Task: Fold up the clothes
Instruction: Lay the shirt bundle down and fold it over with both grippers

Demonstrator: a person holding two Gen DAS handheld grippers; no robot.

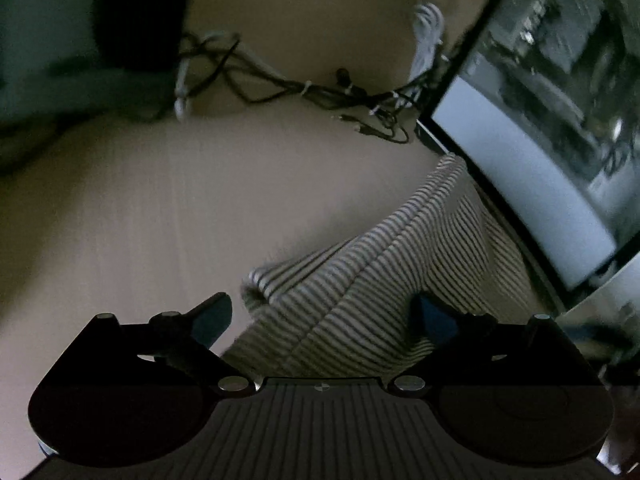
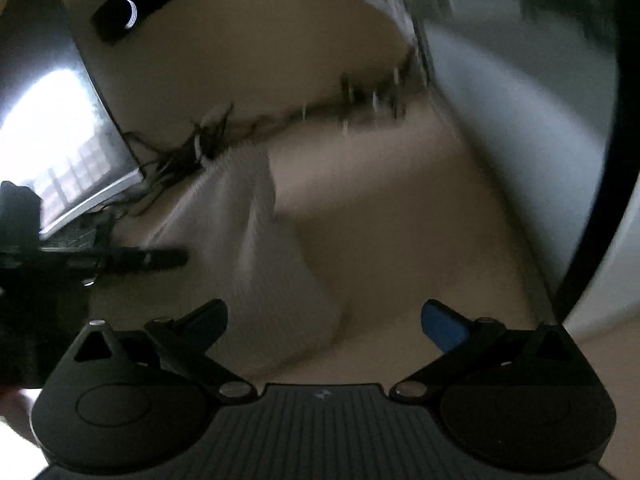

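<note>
Left tool (image 1: 324, 320) gapes over ribbed, striped garment (image 1: 380, 280).

The garment (image 1: 372, 292) is finely striped in dark grey and off-white; in the blurred right wrist view it reads as plain pale grey. It lies on a beige table (image 1: 140, 208). Beyond the garment, the cables (image 1: 280, 84) are black and white. Both the left hand-held gripper (image 1: 326, 320) and the right hand-held gripper (image 2: 324, 322) are black with blue fingertips (image 2: 442, 326).
</note>
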